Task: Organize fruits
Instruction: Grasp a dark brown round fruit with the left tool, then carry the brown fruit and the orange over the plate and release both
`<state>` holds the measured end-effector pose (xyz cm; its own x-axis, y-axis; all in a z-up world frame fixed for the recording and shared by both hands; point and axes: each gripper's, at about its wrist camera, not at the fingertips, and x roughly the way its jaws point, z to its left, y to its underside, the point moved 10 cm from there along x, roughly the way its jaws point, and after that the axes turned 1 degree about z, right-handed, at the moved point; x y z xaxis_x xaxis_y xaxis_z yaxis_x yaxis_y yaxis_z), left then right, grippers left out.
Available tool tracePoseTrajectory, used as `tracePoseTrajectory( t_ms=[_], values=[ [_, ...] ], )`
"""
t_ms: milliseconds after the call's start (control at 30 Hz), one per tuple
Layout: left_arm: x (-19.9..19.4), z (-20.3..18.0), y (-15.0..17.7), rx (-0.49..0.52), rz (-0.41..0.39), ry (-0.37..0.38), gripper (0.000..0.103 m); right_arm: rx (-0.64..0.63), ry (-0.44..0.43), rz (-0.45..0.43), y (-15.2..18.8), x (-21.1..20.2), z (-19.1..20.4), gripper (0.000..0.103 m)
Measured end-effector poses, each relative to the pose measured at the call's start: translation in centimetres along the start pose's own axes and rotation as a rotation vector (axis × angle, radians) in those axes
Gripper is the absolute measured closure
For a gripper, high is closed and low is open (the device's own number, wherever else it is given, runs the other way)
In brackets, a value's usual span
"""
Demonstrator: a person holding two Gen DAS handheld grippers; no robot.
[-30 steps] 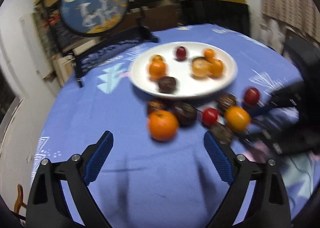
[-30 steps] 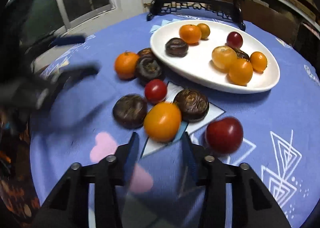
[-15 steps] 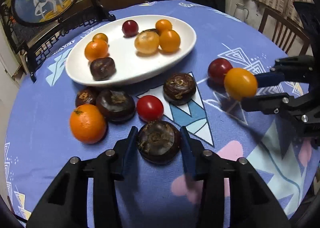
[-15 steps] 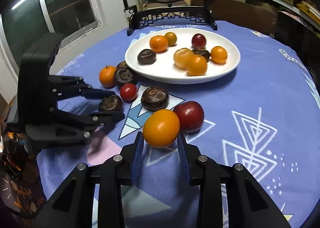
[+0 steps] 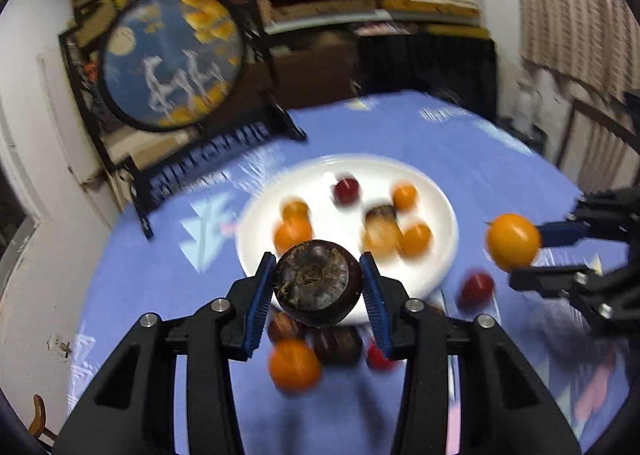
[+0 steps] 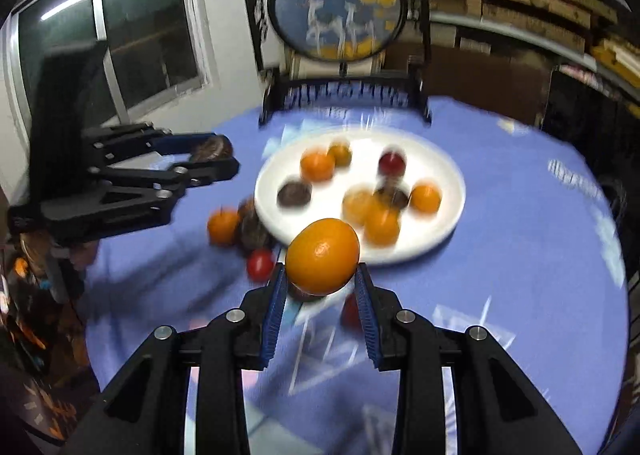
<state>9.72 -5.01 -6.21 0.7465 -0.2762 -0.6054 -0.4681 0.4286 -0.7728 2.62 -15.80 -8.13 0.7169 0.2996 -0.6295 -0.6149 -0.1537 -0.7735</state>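
Both grippers have risen off the counter (image 5: 160, 263) since the earlier frames, each lifting a fruit. The left gripper (image 5: 319, 285) has its jaws clamped on a dark fruit (image 5: 318, 282); the right gripper (image 6: 321, 278) has its jaws clamped on an orange fruit (image 6: 322, 255). Both fruits hang in the air before the plate (image 6: 448, 179), which holds more fruit.
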Motion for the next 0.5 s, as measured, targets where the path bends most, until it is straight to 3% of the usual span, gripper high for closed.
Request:
tracePoseTrajectory(
  t_ms=[100, 267, 500],
  values=[
    [1.5, 1.0, -2.7, -0.055, -0.026, -0.053, 0.061, 0.020, 0.004, -0.068, -3.5, -0.3, -1.2, 0.068],
    [5.0, 2.1, -4.9, -0.143, -0.012, -0.074, 0.061, 0.062, -0.002, -0.126, -7.5, 1.0, -3.0, 0.068],
    [9.4, 2.9, -3.1, -0.189, 0.051, -0.072, 0.061, 0.064, -0.027, -0.123, -9.8, 4.7, -3.8, 0.068]
  ],
)
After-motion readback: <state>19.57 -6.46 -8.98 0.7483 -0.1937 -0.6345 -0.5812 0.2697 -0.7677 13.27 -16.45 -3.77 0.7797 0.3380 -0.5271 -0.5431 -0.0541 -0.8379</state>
